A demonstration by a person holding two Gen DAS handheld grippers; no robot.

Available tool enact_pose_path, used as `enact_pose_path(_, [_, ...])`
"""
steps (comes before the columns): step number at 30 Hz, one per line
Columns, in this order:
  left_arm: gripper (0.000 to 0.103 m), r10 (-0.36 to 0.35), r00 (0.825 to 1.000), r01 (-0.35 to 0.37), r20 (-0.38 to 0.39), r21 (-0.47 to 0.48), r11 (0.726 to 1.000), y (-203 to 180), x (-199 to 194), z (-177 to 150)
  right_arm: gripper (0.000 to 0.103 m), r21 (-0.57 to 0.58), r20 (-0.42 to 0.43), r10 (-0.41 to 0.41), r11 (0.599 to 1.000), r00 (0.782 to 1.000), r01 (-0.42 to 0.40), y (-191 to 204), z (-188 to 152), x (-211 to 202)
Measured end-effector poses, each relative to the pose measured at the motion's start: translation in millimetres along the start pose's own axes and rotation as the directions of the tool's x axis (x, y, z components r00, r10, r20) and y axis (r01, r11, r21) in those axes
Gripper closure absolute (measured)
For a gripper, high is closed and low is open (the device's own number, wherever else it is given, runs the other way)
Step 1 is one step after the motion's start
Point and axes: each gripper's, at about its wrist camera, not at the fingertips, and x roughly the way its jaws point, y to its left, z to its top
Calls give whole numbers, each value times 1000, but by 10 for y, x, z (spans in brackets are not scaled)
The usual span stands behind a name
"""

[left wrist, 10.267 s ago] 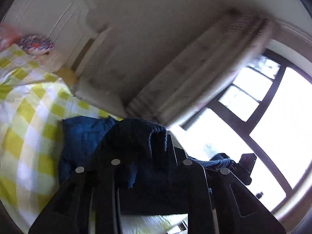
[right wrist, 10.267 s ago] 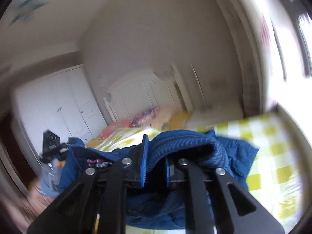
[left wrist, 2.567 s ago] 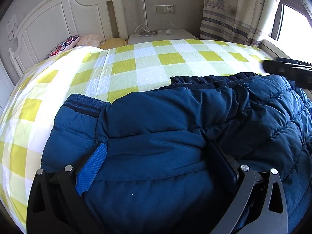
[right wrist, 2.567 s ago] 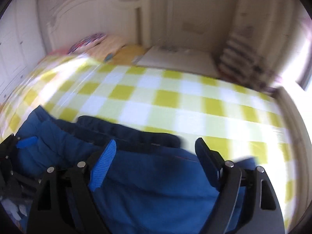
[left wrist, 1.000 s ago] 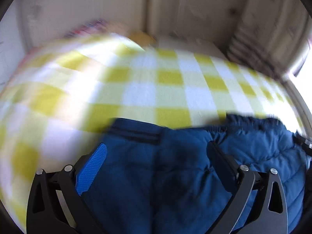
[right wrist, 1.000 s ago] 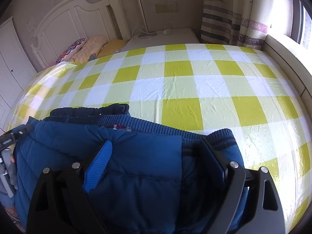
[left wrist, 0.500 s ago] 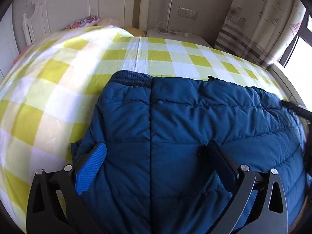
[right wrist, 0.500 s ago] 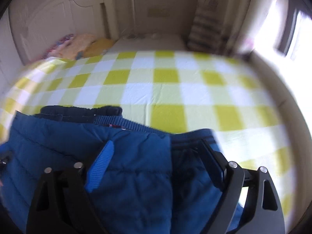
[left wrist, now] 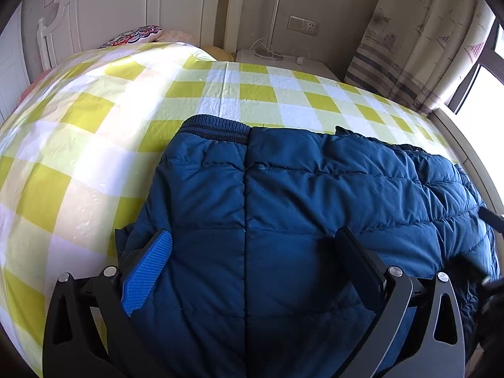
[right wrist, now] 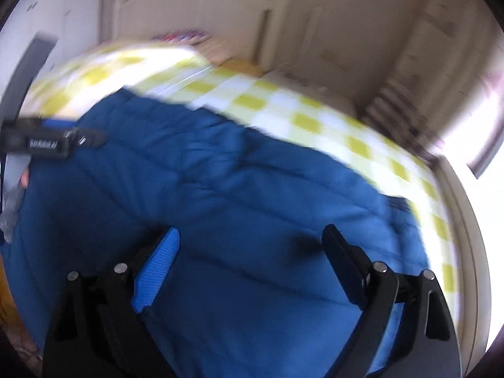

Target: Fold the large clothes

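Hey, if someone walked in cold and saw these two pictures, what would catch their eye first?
First the big blue puffer jacket, spread across the near part of the bed and filling the lower half of both views. Next the yellow and white checked sheet around it, running back to the white headboard. Then the open left gripper and open right gripper, each poised over the jacket with nothing pinched.

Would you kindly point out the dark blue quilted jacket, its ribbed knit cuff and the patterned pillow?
dark blue quilted jacket (left wrist: 315, 195), left wrist view, quilted panel.
ribbed knit cuff (left wrist: 214, 127), left wrist view, middle of band.
patterned pillow (left wrist: 135, 35), left wrist view, top face.
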Motion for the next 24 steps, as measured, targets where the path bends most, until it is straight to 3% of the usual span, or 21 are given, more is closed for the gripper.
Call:
enact_pose_path(3, [4, -11, 1000, 11, 4, -9, 1000, 20, -9, -8, 12, 163, 21, -16, 986, 1000, 13, -477, -261, -179])
enact_pose_path(5, [4, -8, 1000, 8, 5, -8, 1000, 13, -5, -7, 12, 261, -15, -35, 965, 999, 38, -861, -540, -177])
enact_pose_path(9, [4, 1, 1000, -1, 10, -4, 1000, 5, -13, -11, 11, 384, 36, 109, 916, 993, -115, -1181, -814, -101])
enact_pose_path(11, [4, 53, 999, -53, 11, -2, 999, -29, -53, -4, 11, 351, 14, 61, 934, 998, -62, -1101, -760, -127])
enact_pose_path(13, [6, 132, 988, -132, 77, -10, 991, -128, -308, -67, 11, 295, 16, -22, 955, 1000, 16, -952, -700, -269])
enact_pose_path(16, [6, 89, 983, -96, 162, 33, 995, -437, -773, -237, 11, 183, 112, 1, 983, 994, -22, -615, -670, -616])
enact_pose_path(19, [5, -8, 975, -23, 223, 135, 991, -841, -1031, -508, 8, 78, 121, 39, 996, 992, -49, -243, -686, -717])
enact_pose_path(21, [5, -23, 986, -11, 163, 208, 978, -1073, -862, -695, 6, 36, 94, 59, 997, 994, -63, -87, -748, -594])
enact_pose_path(22, [5, 35, 995, -58, 92, 258, 964, -1187, -616, -819, 5, 24, 58, 58, 998, 997, -60, -7, -818, -438])
enact_pose_path(23, [4, 72, 994, -91, 81, 276, 957, -1214, -470, -902, 4, 45, 85, 57, 997, 995, -61, -8, -891, -397])
enact_pose_path(24, [4, 58, 989, -94, 133, 278, 956, -1200, -464, -975, 3, 52, 91, 70, 996, 993, -75, -32, -920, -373])
